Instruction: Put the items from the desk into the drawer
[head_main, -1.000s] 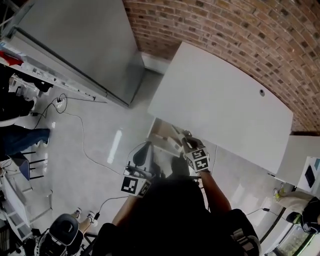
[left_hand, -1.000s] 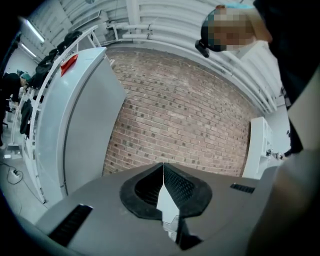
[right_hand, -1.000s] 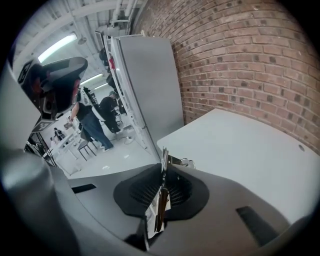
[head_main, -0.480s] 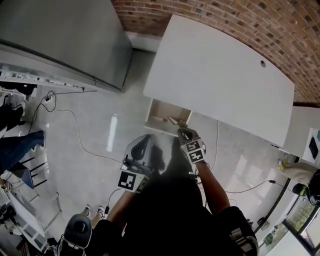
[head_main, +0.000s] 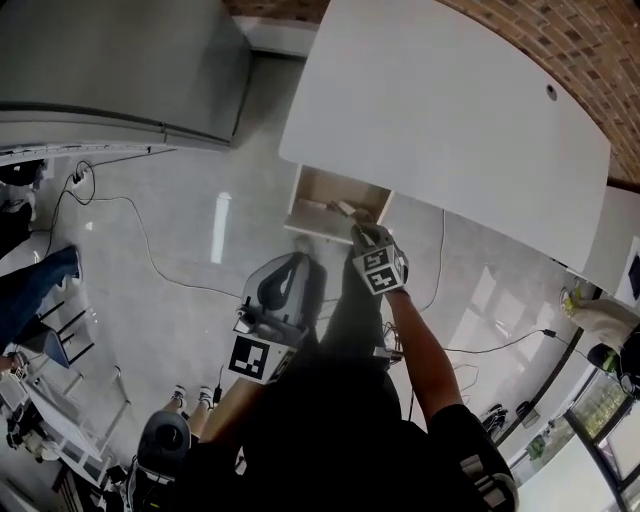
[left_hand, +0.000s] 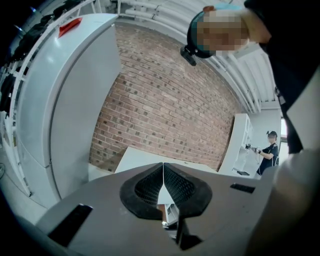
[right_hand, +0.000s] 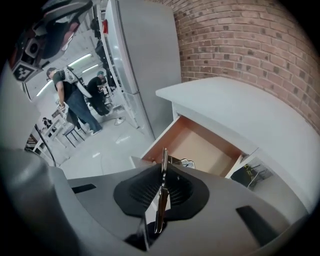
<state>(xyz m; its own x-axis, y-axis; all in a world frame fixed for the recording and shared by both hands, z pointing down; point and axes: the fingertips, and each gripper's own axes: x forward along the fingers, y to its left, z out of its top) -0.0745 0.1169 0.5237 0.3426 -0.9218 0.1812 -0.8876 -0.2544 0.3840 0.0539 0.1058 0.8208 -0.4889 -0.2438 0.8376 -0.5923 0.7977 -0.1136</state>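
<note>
Low in the head view, close to the person's body, the left gripper (head_main: 272, 300) hangs idle, its fingers (left_hand: 145, 189) pressed together on nothing. Just above it in that view the right gripper (head_main: 358, 232) is tipped down at the open drawer (head_main: 318, 190). Its fingers (right_hand: 178, 187) are pinched on a thin metal strip (right_hand: 162, 170) that stands edge-on and pokes out past the tips.

That hold looks slight to me. Such a narrow, slick piece could swivel or slide out. The tips sit about over the drawer's front wall, so it might land on the floor (head_main: 180, 250) instead of inside. A careless dip could also knock the strip against that wall. A small metal thing (right_hand: 183, 162) lies at the front of the drawer, so a drop right there could bounce off it.

Beyond, the counter (head_main: 450, 120) looks bare, and the drawer's back runs under its edge.
</note>
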